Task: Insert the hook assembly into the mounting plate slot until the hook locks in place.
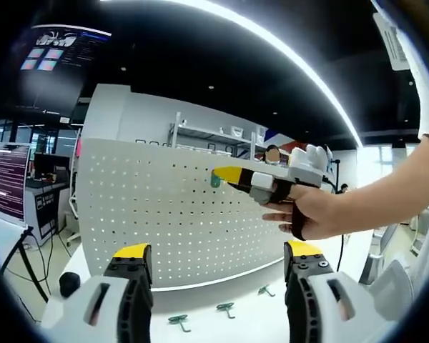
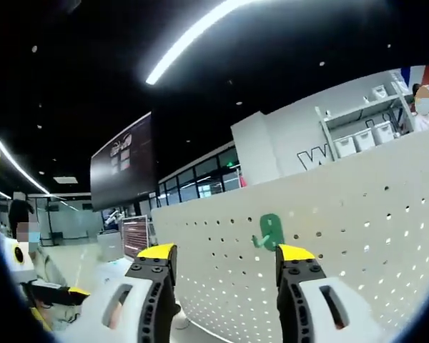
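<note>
A white pegboard stands upright on the table; it is the mounting plate. A small green hook sits against its holes, just beyond my right gripper, whose yellow-tipped jaws stand wide apart with nothing between them. In the left gripper view, a hand holds that right gripper with its tips at the green hook on the board. My left gripper is open and held back from the board. Three more green hooks lie on the table at the board's foot.
A black knob-like object lies on the white table at the left. Behind the board are shelves with white bins and screens at the far left. The person's forearm crosses the right side.
</note>
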Demonstrator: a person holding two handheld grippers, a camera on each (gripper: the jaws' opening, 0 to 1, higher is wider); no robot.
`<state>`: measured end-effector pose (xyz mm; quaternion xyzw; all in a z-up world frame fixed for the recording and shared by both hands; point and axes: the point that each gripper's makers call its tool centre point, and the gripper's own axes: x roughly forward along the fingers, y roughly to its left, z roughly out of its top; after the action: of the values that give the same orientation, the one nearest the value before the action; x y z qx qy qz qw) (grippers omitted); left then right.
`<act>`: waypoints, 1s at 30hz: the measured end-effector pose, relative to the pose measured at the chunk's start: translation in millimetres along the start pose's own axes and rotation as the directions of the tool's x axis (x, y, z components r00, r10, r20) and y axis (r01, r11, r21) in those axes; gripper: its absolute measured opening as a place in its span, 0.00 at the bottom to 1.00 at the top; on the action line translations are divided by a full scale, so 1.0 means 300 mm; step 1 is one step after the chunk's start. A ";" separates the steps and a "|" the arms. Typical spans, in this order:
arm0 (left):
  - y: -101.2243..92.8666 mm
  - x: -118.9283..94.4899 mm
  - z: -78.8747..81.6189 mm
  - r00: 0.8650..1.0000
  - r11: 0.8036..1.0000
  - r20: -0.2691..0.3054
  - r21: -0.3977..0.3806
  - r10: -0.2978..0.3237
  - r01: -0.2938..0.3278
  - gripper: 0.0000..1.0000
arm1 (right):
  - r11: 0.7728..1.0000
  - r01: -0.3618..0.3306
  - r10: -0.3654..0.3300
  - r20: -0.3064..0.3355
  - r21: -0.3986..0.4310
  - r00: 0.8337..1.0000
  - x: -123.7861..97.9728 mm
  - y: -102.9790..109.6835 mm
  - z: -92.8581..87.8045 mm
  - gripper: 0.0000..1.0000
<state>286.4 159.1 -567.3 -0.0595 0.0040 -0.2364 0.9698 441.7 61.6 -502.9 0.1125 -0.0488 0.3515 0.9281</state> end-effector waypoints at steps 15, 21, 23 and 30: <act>0.014 0.000 -0.029 1.000 1.000 -0.031 0.016 0.002 -0.001 0.77 | 0.996 -0.080 0.078 -0.064 -0.026 0.995 -0.219 -0.003 -0.036 0.58; 0.008 -0.002 -0.045 0.999 1.000 -0.037 0.013 -0.010 0.011 0.77 | 0.993 -0.107 0.100 -0.106 -0.058 0.989 -0.274 0.015 -0.074 0.59; 0.008 -0.006 -0.042 0.999 1.000 -0.030 0.013 -0.012 0.012 0.76 | 0.993 -0.104 0.098 -0.105 -0.055 0.990 -0.300 0.015 -0.082 0.59; 0.009 -0.007 -0.049 0.999 1.000 -0.043 0.020 -0.018 0.019 0.76 | 0.994 -0.091 0.083 -0.122 -0.060 0.989 -0.385 0.006 -0.108 0.59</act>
<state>285.3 160.8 -582.2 -0.0442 0.0220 -0.2465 0.9679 354.6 -3.3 -553.6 0.0587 -0.0095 0.3959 0.9164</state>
